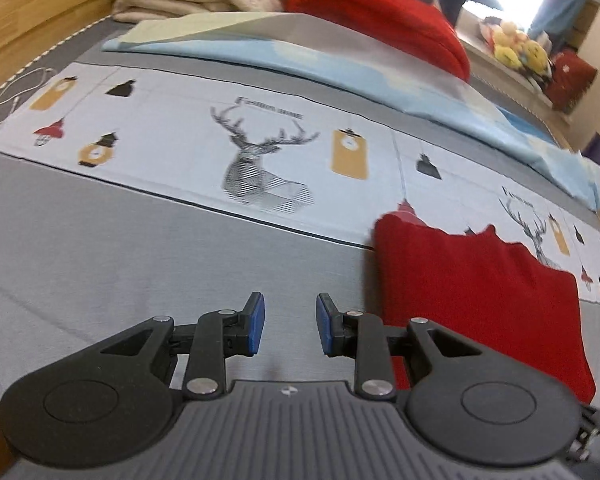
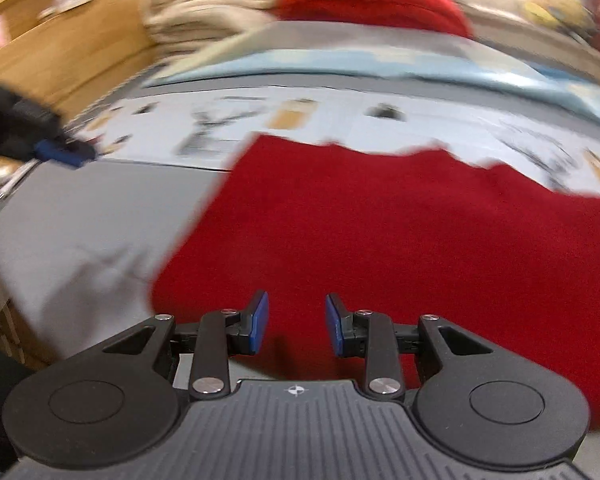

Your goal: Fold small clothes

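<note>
- Here the red garment (image 2: 400, 232) lies flat near the front edge of the bed (image 1: 100, 248), spread ready for folding.
- Right gripper (image 2: 296, 326) hovers over its near hem, jaws apart, empty.
- Left gripper (image 1: 290, 324) hangs beside the cloth's left edge, likewise parted and holding nothing.

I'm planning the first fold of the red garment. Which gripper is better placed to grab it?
Right. The right gripper is open directly over the red garment. The left gripper is open over bare grey sheet, beside the garment's edge.
</note>
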The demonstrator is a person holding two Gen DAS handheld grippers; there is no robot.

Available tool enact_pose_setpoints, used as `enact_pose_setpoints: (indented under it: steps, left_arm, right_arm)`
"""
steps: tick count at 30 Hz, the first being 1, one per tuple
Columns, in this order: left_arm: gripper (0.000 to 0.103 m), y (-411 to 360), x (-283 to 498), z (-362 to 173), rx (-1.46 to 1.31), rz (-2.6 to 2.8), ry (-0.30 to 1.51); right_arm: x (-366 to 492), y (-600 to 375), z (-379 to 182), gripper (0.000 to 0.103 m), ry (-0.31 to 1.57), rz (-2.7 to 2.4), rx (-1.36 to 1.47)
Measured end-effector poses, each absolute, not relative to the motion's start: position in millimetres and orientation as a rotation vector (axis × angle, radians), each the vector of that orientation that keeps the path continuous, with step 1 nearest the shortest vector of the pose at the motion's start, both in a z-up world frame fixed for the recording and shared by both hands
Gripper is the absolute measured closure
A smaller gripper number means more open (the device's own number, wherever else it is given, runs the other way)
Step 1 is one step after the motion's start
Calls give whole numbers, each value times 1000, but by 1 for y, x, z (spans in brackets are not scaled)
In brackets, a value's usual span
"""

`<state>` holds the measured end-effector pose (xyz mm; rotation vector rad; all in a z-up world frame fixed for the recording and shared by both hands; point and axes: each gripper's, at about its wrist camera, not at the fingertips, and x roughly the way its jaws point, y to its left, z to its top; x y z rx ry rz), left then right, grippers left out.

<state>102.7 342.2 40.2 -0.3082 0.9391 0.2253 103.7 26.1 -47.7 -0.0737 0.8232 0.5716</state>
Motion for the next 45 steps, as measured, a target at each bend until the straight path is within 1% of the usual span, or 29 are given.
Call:
enact_pose_setpoints:
  steps: [3, 5, 6, 11, 14, 15, 17, 18, 20, 21, 22, 23, 24, 27, 30, 32, 36, 39, 42, 45]
  left_arm:
    - [71, 356, 96, 44, -331, 235, 922]
    - [70, 364, 92, 45, -336, 243, 914]
    - [70, 368, 91, 45, -338, 250, 914]
    - [70, 387, 86, 46, -350, 276, 906]
    - [70, 393, 83, 45, -345, 283, 910]
    - [70, 395, 83, 45, -343, 285, 908]
    - [70, 398, 83, 45, -345, 287, 905]
    - [70, 400, 83, 45, -346, 289, 905]
    - [70, 400, 85, 46, -347, 291, 899]
    - [70, 400, 85, 47, -351, 289, 896]
    - [70, 400, 86, 47, -353, 287, 895]
    - [70, 399, 87, 47, -351, 284, 896]
    - [70, 397, 88, 47, -346, 283, 896]
    - [70, 393, 90, 48, -330, 275, 894]
    - [70, 391, 90, 49, -333, 281, 890]
    - [70, 391, 90, 49, -342, 287, 891]
    - [67, 392, 91, 51, -397, 300, 876]
    - [67, 386, 96, 50, -446, 296, 883]
    - [67, 371, 106, 49, -426, 276, 898]
    - [67, 350, 115, 47, -370, 260, 913]
  right_arm:
    - [93, 72, -48, 67, 789, 660, -148]
    - [90, 98, -53, 57, 797, 703, -195]
    - [90, 108, -57, 55, 809, 719, -220]
    - [90, 149, -89, 52, 860, 730, -416]
    - [96, 157, -102, 51, 884, 700, -451]
    - [96, 156, -105, 50, 886, 695, -453]
    - [95, 162, -109, 40, 885, 697, -482]
    - [92, 164, -111, 38, 881, 702, -498]
    - [90, 170, -113, 38, 865, 697, -522]
    - [89, 171, -114, 38, 863, 691, -520]
    - [90, 170, -114, 41, 862, 683, -513]
    - [90, 170, -114, 51, 857, 673, -510]
    - [91, 171, -114, 58, 848, 657, -517]
    - [93, 167, -114, 62, 842, 661, -530]
    - [89, 168, -112, 70, 828, 674, -576]
    - [88, 167, -106, 80, 827, 668, -561]
    - [94, 153, -82, 83, 828, 653, -438]
    - [104, 118, -42, 83, 788, 643, -236]
    - [122, 49, 8, 84, 729, 584, 46]
    - [132, -41, 38, 84, 667, 477, 272]
